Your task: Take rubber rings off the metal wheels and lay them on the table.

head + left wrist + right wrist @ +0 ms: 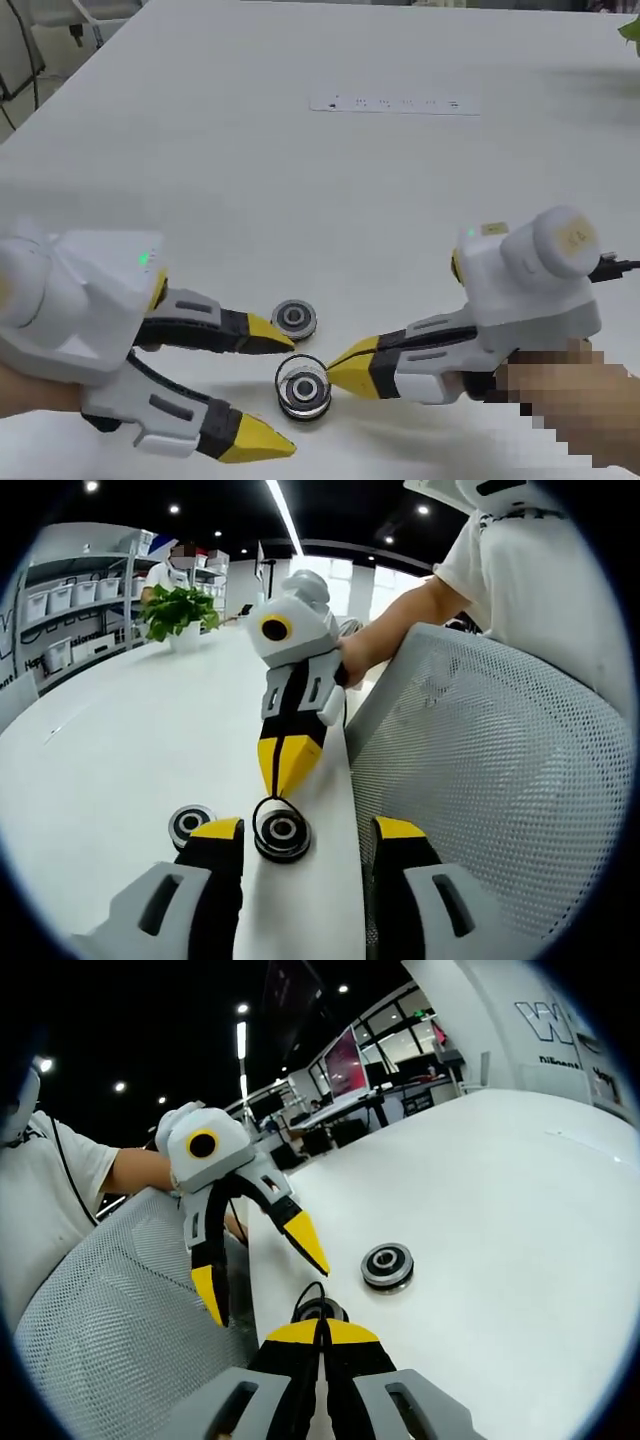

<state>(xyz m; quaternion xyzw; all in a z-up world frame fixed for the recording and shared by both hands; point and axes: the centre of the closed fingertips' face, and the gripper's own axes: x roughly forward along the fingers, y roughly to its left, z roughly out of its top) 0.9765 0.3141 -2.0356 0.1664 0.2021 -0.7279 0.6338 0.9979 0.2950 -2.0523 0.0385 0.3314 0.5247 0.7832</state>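
Two metal wheels lie near the front edge of the white table (300, 200). The nearer wheel (303, 391) (283, 838) carries a black rubber ring (262, 814), pulled up off it on one side as a loop. My right gripper (333, 369) (322, 1328) is shut on that ring, and its tips (280, 785) pinch the loop from above. My left gripper (292, 396) (308, 835) is open around this wheel, which sits close to one of its fingers (215, 842). The second wheel (294, 318) (387, 1266) lies flat just beyond, untouched.
A white strip with small markings (395, 103) lies far back on the table. A grey mesh chair back (480, 760) (110, 1300) stands right at the table's near edge. A potted plant (178, 608) sits at the far end.
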